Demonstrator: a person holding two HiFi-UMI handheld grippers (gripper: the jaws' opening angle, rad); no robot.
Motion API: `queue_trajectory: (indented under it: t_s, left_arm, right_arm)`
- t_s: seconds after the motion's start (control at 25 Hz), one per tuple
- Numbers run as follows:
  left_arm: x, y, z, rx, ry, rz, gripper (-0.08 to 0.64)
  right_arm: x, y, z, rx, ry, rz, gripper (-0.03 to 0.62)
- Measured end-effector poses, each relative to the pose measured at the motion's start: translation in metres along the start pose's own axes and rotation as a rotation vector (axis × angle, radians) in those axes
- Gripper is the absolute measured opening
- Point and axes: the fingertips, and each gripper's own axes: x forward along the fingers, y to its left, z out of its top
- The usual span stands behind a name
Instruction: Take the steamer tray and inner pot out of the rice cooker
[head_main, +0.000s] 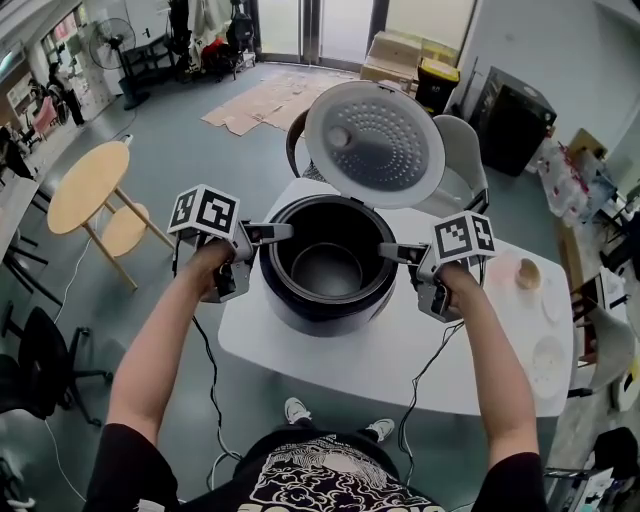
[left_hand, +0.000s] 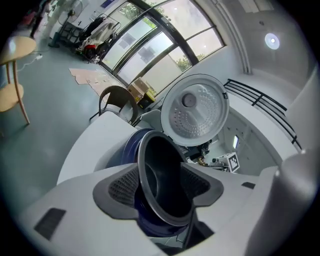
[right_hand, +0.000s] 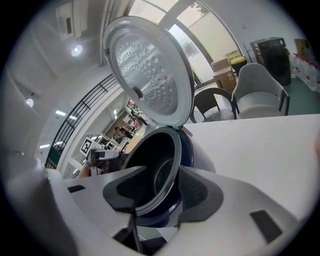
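I get bright, even daylight from the windows (left_hand: 150, 55), so the worktop (head_main: 400, 370) carries only soft shadows. Both gripper views bend hard towards their dark round edges, and the nearest parts go soft. The lid (right_hand: 150, 70) glints, and a ceiling lamp (left_hand: 272, 41) flares slightly.

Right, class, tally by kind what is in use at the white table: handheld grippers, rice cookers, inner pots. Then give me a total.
grippers: 2, the left gripper and the right gripper
rice cooker: 1
inner pot: 1
total: 4
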Motion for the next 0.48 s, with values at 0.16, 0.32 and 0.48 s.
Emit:
queue_trajectory:
  t_s: [0.16, 0.32, 0.48]
  left_arm:
    - [-0.002, 0.012, 0.002, -0.012, -0.014, 0.083, 0.176]
    - [-0.005, 0.022, 0.005, -0.013, -0.062, 0.165, 0.055]
    - [-0.008, 0.026, 0.005, -0.041, -0.087, 0.153, 0.050]
  right_arm:
    - [0.000, -0.008, 0.003, 0.048, -0.017, -0.034, 0.135]
    - [-0.003, -0.017, 0.005, 0.085, -0.047, -0.085, 0.069]
    - [0.001, -0.019, 0.007, 0.125, -0.064, -0.085, 0.061]
